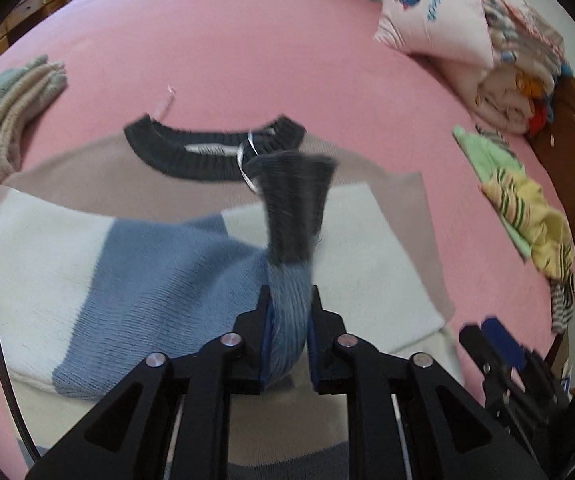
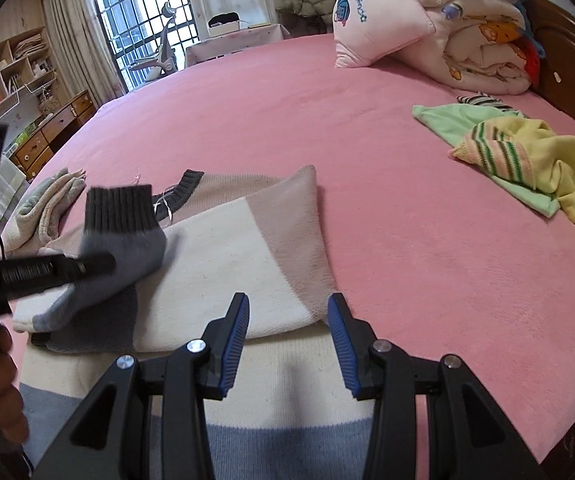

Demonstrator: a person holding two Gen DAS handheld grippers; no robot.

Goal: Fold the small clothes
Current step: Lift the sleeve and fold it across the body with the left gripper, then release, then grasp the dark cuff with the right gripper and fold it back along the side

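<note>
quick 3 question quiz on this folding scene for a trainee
1. True or false: the left gripper is shut on the sweater sleeve.
2. The right gripper is: A) clamped on the yellow striped garment B) open above the sweater C) holding the pink pillow.
3. Fill in: the sleeve's cuff is dark ____.

Key: 1 true; 2 B; 3 grey.

Bed: a pink sheet covered it, against a brown wooden headboard.
Window: barred, daylight came through, pale curtains hung beside it.
Left wall: wooden shelves stood above drawers.
</note>
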